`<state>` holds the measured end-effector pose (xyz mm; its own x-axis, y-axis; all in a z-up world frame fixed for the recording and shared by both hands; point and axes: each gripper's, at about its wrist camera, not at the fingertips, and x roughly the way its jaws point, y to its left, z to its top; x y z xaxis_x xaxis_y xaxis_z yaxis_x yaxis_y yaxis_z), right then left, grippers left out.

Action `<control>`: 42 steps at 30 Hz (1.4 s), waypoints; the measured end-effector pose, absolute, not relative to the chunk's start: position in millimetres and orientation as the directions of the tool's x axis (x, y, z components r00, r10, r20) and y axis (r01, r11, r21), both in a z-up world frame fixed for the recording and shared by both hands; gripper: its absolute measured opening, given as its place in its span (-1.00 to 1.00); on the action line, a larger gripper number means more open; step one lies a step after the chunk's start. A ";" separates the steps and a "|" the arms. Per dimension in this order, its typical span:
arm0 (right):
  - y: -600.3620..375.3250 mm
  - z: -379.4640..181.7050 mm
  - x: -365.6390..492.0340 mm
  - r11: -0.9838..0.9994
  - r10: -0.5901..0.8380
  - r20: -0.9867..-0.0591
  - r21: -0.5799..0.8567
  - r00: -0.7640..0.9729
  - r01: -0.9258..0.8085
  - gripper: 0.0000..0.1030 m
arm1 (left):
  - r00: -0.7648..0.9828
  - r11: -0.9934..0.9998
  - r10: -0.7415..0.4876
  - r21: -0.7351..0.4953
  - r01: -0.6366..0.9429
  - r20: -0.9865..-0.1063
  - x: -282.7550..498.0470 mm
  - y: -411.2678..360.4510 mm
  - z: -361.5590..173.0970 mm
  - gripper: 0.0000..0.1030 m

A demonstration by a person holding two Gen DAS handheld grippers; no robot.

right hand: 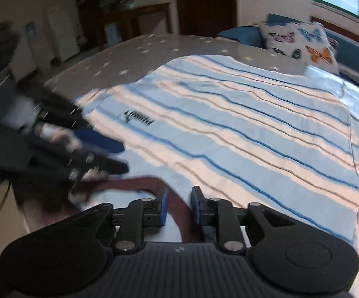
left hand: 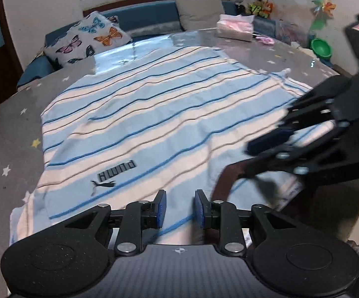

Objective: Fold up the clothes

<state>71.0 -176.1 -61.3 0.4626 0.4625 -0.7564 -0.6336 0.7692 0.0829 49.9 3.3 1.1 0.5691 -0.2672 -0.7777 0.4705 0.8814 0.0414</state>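
Striped shirt (left hand: pixel 154 114) flat across desk (left hand: pixel 10 134); left hand-held gripper (left hand: pixel 180 207) and right hand-held gripper (right hand: pixel 178 204) released, jaws parted over near hem.

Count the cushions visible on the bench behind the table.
2: a butterfly cushion at the bench's left corner, and a plain beige cushion under the window. Others may lie outside the views.

Left hand-held gripper (left hand: pixel 179 207): tilted forward and down, blue pads parted with a clear gap, pressing on nothing | Right hand-held gripper (right hand: pixel 178 207): tilted forward and down, blue pads parted, clamping nothing | Relation: the two sit near each other, side by side, angled slightly inward, each blurred in the other's view
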 end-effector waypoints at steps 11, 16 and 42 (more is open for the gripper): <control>-240.7 -21.3 143.9 0.869 0.412 -0.717 0.124 0.562 -0.480 -0.41 | 0.696 0.970 -0.026 0.151 0.192 -0.718 159.6 54.1 33.8 -0.10; -274.9 -15.2 194.0 0.915 0.362 -0.695 0.139 0.621 -0.379 -0.29 | 0.698 0.977 0.041 0.175 0.122 -0.715 220.9 77.4 31.8 0.06; -324.2 -69.9 337.8 0.941 0.339 -0.725 0.255 0.599 -0.224 -0.34 | 0.682 0.959 -0.013 0.184 0.216 -0.732 298.0 80.8 -1.8 -0.10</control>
<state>337.8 -324.2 -69.9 0.5991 0.3394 -0.7251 -0.2240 0.9406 0.2552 298.0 80.8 -1.8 0.6816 -0.0128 -0.7316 0.2155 0.9590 0.1840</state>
